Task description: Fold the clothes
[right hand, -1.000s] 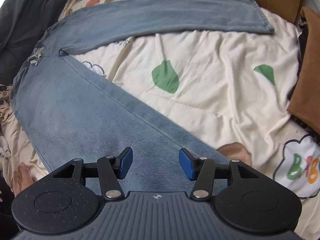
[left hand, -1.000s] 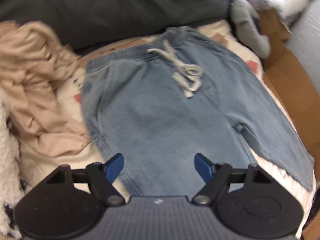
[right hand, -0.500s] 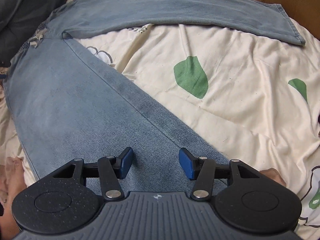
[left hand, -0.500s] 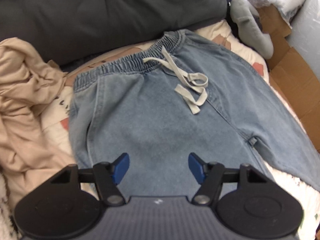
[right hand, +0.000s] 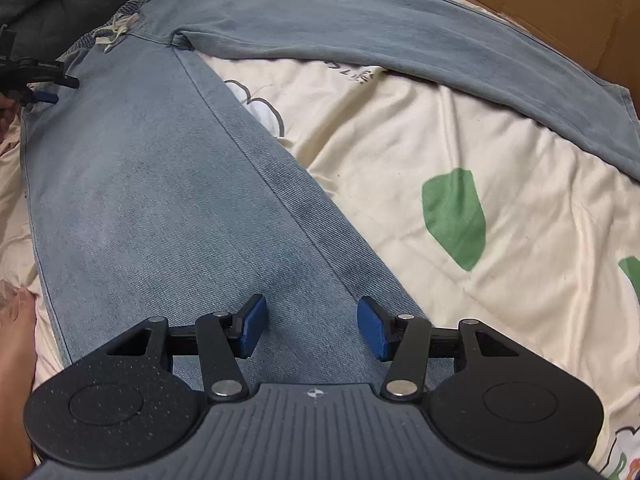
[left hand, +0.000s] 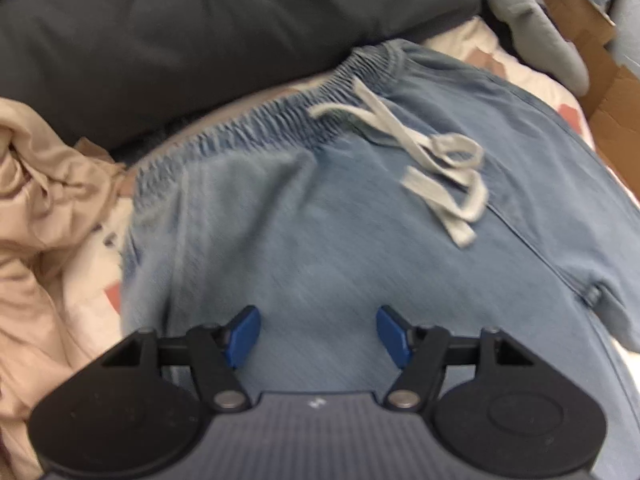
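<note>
Your jeans (right hand: 152,208) lay flat and unfolded on the bedsheet (right hand: 420,128), legs splayed apart. Your left gripper (left hand: 318,330) and right gripper (right hand: 311,326) hovered spread wide, holding nothing; every fold remained.

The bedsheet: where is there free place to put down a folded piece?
The widest bare patch of bedsheet is the wedge between the two spread legs of the jeans, around the green leaf print. The left wrist view is crowded: beige garment beside the waistband, dark cushion behind it.
</note>
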{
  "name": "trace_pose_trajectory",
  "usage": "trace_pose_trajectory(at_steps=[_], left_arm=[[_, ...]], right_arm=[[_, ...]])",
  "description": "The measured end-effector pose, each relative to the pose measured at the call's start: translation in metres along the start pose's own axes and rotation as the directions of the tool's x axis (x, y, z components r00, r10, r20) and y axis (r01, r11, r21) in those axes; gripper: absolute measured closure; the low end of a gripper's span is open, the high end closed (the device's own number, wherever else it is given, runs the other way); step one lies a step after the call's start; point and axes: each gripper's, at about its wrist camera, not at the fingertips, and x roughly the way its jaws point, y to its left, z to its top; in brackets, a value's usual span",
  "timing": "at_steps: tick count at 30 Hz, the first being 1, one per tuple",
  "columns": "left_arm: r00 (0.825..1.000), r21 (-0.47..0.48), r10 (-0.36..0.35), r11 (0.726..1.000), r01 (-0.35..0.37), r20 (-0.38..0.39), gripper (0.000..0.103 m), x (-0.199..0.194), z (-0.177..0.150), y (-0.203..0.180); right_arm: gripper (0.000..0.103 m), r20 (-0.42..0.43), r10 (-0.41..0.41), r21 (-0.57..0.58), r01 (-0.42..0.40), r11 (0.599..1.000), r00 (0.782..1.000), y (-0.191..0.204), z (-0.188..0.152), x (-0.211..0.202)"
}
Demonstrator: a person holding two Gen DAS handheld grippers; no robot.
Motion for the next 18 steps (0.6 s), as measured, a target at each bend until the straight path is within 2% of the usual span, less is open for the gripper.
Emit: trace_pose_trajectory(at_steps=[6, 8, 13, 15, 18], left_arm=[[0.999, -0.008, 0.000, 1.000, 0.001, 0.038, 0.036, 0.004, 0.024, 0.013], [0.999, -0.018, 0.000, 1.000, 0.000, 0.036, 0.041, 0.006, 0.031, 0.017], [0.999, -0.058, -0.006, 0.998, 0.008, 0.041, 0.045, 0.003, 0.047, 0.027], [1.000, -0.076, 0.000, 0.997, 0.002, 0.028, 0.051, 0.007, 0.052, 0.033], [1.000, -0.132, 0.004, 0.991, -0.006, -0.009, 0.069, 0.018, 0.054, 0.046]], right_arm=[[0.045, -0.003, 0.015, -0.037, -0.015, 0.999, 1.000, 0.003, 0.006, 0.007], [0.045, 0.001, 0.022, -0.034, -0.022, 0.999, 1.000, 0.001, 0.005, 0.007], [0.045, 0.014, 0.038, -0.017, -0.037, 0.999, 0.999, -0.002, 0.002, 0.006], [0.045, 0.016, 0.041, -0.014, -0.041, 0.999, 0.999, -0.003, 0.002, 0.007], [0.045, 0.018, 0.046, -0.013, -0.046, 0.999, 0.999, -0.004, 0.002, 0.008]])
